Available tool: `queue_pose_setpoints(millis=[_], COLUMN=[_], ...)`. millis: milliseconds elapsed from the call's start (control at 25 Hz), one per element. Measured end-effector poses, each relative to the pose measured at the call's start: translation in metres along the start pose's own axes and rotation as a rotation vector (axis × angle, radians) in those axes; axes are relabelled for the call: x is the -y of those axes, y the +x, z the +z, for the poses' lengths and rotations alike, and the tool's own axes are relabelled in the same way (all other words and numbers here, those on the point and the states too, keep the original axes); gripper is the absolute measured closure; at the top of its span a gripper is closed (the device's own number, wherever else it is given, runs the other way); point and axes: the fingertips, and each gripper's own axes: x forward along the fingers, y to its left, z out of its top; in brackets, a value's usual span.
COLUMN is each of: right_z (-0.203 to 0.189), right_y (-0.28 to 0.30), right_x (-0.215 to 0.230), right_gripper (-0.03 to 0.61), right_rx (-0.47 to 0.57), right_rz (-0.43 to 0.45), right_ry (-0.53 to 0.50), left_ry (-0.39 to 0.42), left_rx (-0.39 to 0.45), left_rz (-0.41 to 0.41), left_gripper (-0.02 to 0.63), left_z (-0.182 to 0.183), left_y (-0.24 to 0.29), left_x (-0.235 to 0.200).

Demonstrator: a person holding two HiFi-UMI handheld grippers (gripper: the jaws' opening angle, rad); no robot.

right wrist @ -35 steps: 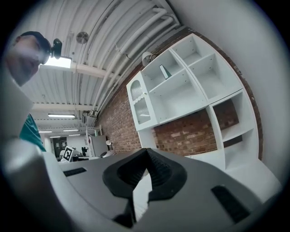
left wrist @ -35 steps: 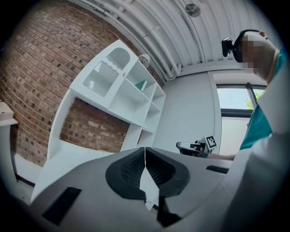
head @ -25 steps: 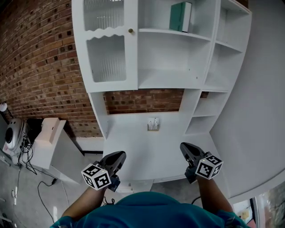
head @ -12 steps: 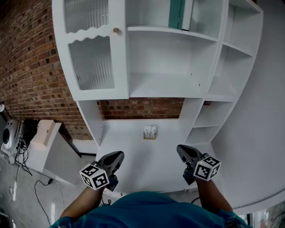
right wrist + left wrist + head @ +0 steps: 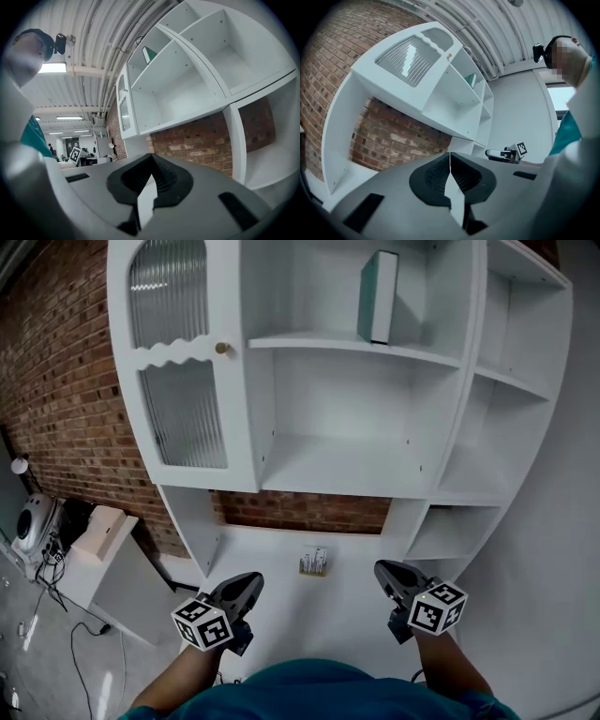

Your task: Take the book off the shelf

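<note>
The book [image 5: 378, 296] stands upright on the upper board of the white shelf unit [image 5: 347, 465]. It is toward the right end of the middle bay, teal with a pale edge facing out. Both grippers are low and near, over the near part of the white surface [image 5: 281, 606]. They are well apart from the book, which is high above them and farther back.

The left gripper [image 5: 251, 579] is clenched on nothing; its ribbed pads meet in a thin line. The right gripper [image 5: 384, 570] is closed the same way and also empty. Both point toward the shelf unit. The left one lies below the ribbed-glass door [image 5: 183, 418], and the right one lies more nearly in line with the book.

A small holder [image 5: 314, 562] sits on the surface between the two grippers, a little farther in. A brick wall [image 5: 56, 399] shows behind the unit and to its left.
</note>
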Motion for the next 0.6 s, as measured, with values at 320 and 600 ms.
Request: queue_pose_setpoints(millis=[320,600], right_z=[0.009,0.019], right_y=[0.009,0.002], right_x=[-0.012,-0.019], right_gripper=[0.557,0.412], right_rx=[0.032,0.073], right_rz=[-0.067,-0.089], right_ry=[-0.018,0.018], left_ry=[0.023,0.024], left_rx=[0.000,0.017], left_rz=[-0.058,-0.100], left_gripper=[0.594,0.594], left_z=[0.022,0.034], left_y=[-0.005,-0.009], left_x=[-0.015,-0.015])
